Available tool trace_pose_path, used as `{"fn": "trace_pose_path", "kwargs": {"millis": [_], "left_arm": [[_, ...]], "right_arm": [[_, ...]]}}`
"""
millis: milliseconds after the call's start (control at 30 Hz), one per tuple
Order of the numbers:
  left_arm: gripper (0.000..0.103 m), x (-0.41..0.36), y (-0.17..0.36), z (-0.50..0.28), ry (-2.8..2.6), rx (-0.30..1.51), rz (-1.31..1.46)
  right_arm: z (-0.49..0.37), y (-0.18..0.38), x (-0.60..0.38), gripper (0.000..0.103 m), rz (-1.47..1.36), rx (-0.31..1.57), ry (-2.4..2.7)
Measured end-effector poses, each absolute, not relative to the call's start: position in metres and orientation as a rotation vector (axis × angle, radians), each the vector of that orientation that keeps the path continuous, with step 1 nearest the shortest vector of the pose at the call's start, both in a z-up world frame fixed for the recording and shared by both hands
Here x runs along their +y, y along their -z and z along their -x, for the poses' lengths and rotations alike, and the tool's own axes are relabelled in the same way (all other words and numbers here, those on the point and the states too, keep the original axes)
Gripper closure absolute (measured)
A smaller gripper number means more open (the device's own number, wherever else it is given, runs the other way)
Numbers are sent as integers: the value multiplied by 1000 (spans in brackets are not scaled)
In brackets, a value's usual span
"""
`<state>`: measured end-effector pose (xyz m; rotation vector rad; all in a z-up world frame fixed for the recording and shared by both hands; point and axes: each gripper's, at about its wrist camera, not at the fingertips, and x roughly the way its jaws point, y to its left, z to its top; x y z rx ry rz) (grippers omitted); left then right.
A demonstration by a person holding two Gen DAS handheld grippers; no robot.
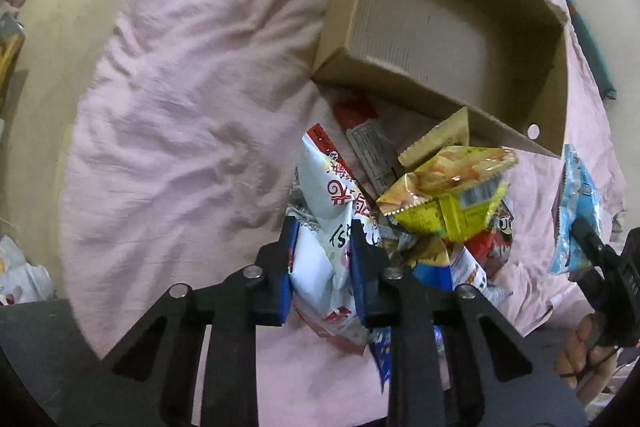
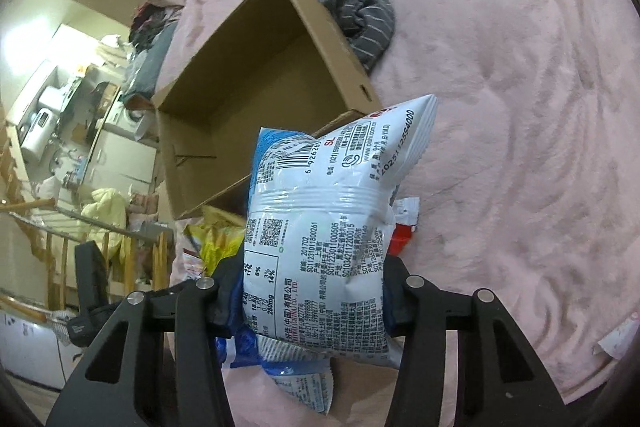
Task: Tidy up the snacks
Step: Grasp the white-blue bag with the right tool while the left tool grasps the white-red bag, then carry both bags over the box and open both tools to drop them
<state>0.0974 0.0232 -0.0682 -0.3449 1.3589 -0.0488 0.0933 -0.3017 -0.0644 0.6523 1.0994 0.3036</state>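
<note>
- Left wrist view: left gripper (image 1: 323,247) has its jaws clamped on a white snack bag (image 1: 328,227) w/ red Chinese characters, pinched across the bag's middle. It looks lifted a bit off the pile, prob. to carry it to the box.
- Cardboard box (image 1: 556,99) lies on the pink sheet (image 1: 180,107) just beyond the pile, open side up and nothing inside as far as seen. Likely the drop spot.
- Rest of the snacks lie heaped betw. gripper and box: yellow packet (image 1: 448,195) on top, barcode showing, text too small to read; red-and-grey bar wrapper (image 1: 360,123) near the box wall.
- Far right, right gripper (image 1: 588,243) holds a light-blue packet (image 1: 576,211) up off the sheet.
- Right wrist view: right gripper (image 2: 312,291) jaws closed on that blue-white packet (image 2: 324,227), back side facing cam, held above the pile w/ the box (image 2: 188,163) ahead.
- Readable print: "(CHINA) CO., LTD", "280mg", "SL", "201702", barcode starting "6 9262", date code "2025…". Brand name not legible.
- Striped grey cloth (image 2: 360,15) lies just behind the box.
</note>
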Motion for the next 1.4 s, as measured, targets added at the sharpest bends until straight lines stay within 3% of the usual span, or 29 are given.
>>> {"fn": "trace_pose_path", "kwargs": {"millis": [233,767,1400], "left_arm": [[84,37,10,-77,-21,1175,231],[83,29,-24,-87,1,1017,186],[83,-2,-56,-148,56,885,107]], "right_arm": [[-85,49,-294,51,-590,1052,-338],[-70,4,-290,51,-583,786,-461],[-130,-8,-283,51,-547,776,-443]]}}
